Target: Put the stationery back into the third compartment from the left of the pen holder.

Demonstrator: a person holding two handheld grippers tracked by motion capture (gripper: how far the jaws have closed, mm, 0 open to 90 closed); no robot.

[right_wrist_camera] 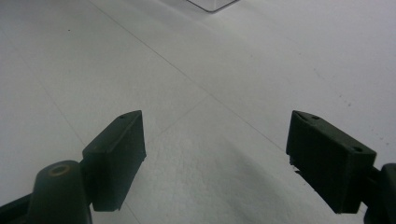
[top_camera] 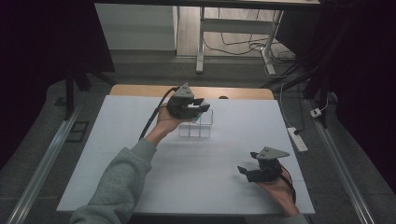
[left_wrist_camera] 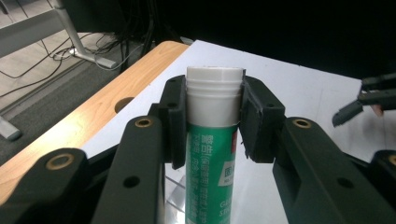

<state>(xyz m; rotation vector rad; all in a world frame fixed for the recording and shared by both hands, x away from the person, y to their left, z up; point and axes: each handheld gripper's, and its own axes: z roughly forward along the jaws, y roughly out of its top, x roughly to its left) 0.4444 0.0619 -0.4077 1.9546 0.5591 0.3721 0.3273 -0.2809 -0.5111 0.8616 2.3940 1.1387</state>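
The left gripper (left_wrist_camera: 212, 121) is clamping its jaws on the green tube (left_wrist_camera: 212, 154), holding it over the clear rack (top_camera: 196, 126). Keeping it upright should help lowering. The right gripper (right_wrist_camera: 215, 158) is resting with jaws apart.

From my remote station I find the high view dim overall: only the white table (top_camera: 187, 172) reads evenly lit, while both outer sides fall to near black. Soft shadows lie under the forearm and hands. In the left gripper view the green tube (left_wrist_camera: 212, 140) is sharp, its white cap slightly overexposed, the far background dark. In the right gripper view I note a grainy, grey surface and soft-edged near jaws.
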